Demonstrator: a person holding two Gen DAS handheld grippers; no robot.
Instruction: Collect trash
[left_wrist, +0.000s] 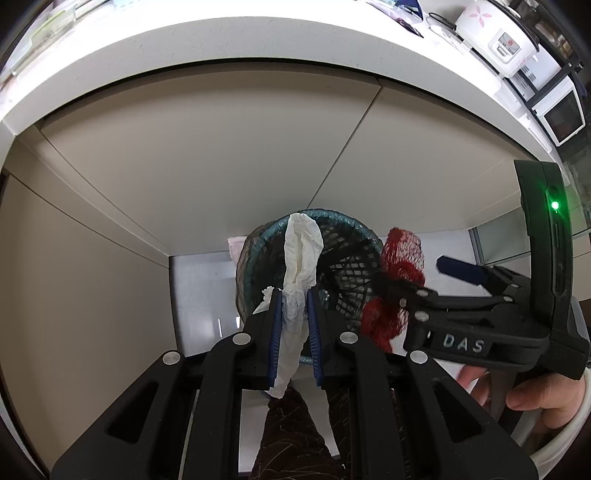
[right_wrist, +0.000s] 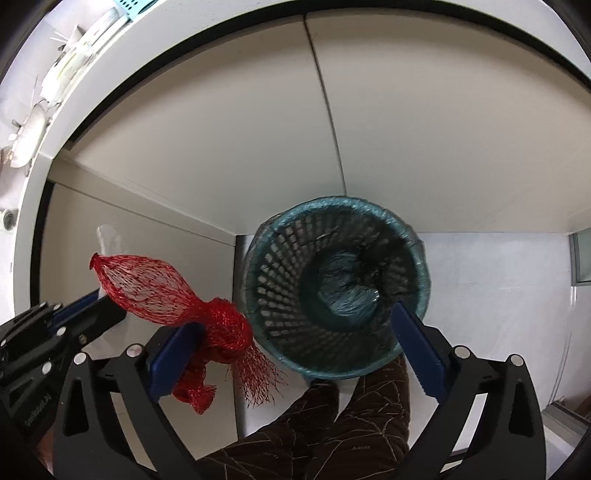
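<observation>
A teal mesh wastebasket (right_wrist: 332, 203) with a teal liner stands on the floor below both grippers. My left gripper (left_wrist: 293, 295) is shut on a crumpled white tissue (left_wrist: 303, 251), which sticks out past the fingertips over the basket's rim (left_wrist: 332, 214). My right gripper (right_wrist: 295, 319) stands wide open above the basket's mouth. A red mesh net bag (right_wrist: 155, 284) clings to the outer side of its left finger (right_wrist: 173, 354) and hangs beside the basket, outside the rim. In the left wrist view the right gripper (left_wrist: 424, 282) shows at the right with the red net (left_wrist: 402, 254).
Beige cabinet doors (right_wrist: 258, 129) rise right behind the basket under a white countertop (left_wrist: 221, 40). A person's legs in brown trousers (right_wrist: 332, 424) stand against the basket's near side. A hand (left_wrist: 535, 398) holds the right gripper. Appliances (left_wrist: 495, 33) sit on the counter, far right.
</observation>
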